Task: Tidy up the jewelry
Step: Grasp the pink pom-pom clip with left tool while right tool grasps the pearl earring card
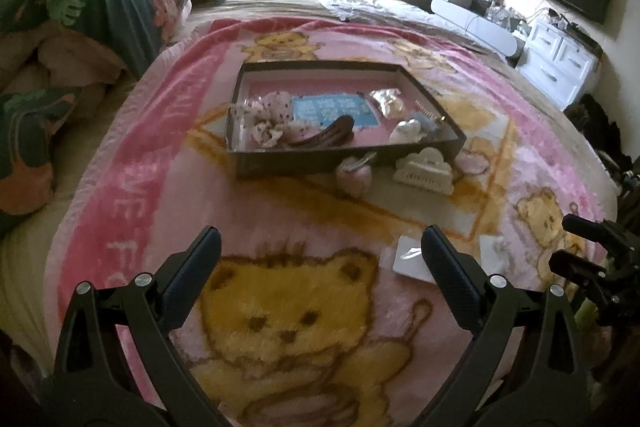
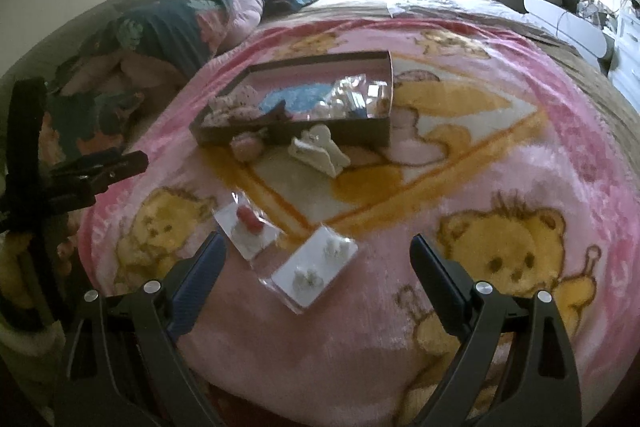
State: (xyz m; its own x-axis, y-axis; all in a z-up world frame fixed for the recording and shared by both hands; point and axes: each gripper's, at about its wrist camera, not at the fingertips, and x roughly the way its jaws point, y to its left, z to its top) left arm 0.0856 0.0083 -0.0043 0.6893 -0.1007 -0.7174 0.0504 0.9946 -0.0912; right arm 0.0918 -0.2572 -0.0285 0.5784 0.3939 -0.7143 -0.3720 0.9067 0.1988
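Earring card [image 2: 314,273] flat on blanket [image 2: 400,307], dead ahead between spread fingers of right gripper [image 2: 318,255], long axis slanting up-right. Left gripper [image 1: 320,247] fingers also wide, empty, farther off. Right arm nearer; box [image 2: 296,135] beyond.

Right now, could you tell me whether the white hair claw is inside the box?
No, the white hair claw lies on the blanket just outside the box.
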